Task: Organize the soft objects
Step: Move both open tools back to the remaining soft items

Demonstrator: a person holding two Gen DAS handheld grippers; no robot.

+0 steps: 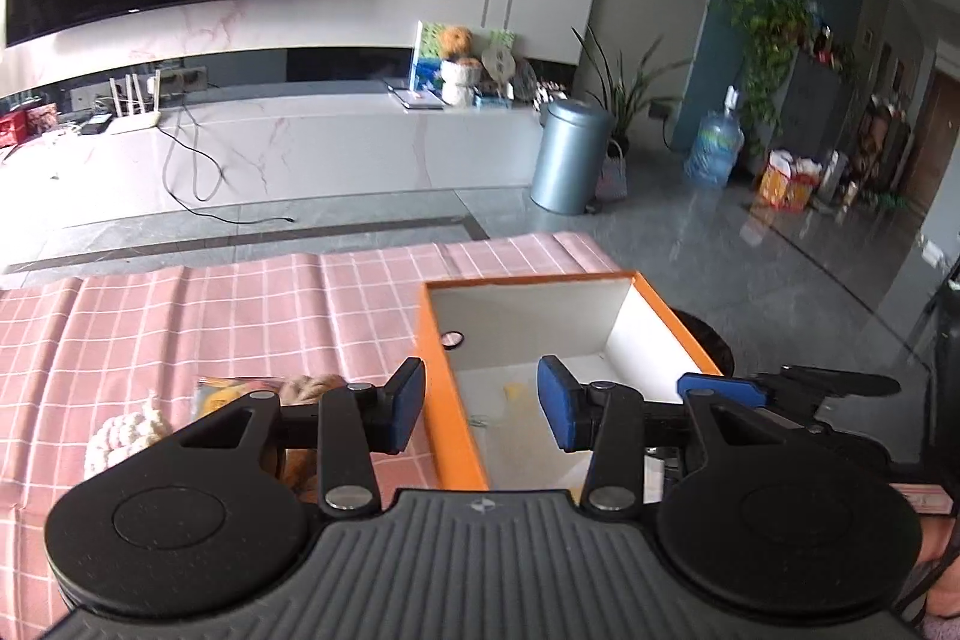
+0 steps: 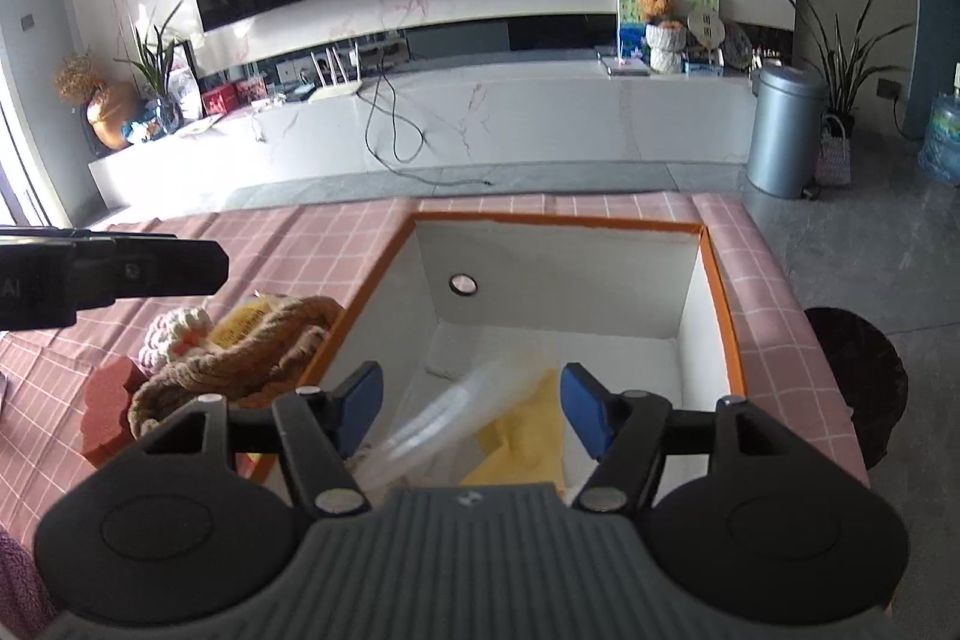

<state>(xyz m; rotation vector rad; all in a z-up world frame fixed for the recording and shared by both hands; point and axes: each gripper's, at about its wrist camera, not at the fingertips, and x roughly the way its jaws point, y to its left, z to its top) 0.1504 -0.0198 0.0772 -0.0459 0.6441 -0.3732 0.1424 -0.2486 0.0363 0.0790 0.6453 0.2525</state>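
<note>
Right now both tools are empty. The right gripper (image 2: pixel 471 409) hangs over the orange box (image 2: pixel 729 316), with its two blue fingers wide apart and nothing between them. Under it, inside the box, lie a yellow cloth (image 2: pixel 519 436) and a see-through plastic thing (image 2: pixel 444 421); that one is blurry, so I cannot say for sure what it is.

The left gripper (image 1: pixel 480 403) is spread wide too, and it holds nothing. It sits across the left wall of the box, with one finger outside and one finger inside.

The other soft things wait on the pink checked cloth (image 2: pixel 288 232), just beside the box on its left. There is a brown rope bundle (image 2: pixel 240 361), a white knitted ball (image 2: pixel 177 331), a yellow packet (image 2: pixel 243 325) under the rope, and a red sponge (image 2: pixel 108 415) at the near end of the heap.

I think one item has just gone into the box, and picking up the next one is the job at hand. The left tool is closest to the heap. It should swing left, come down over the rope or the white ball, squeeze shut on it, then lift it over the orange wall.
</note>
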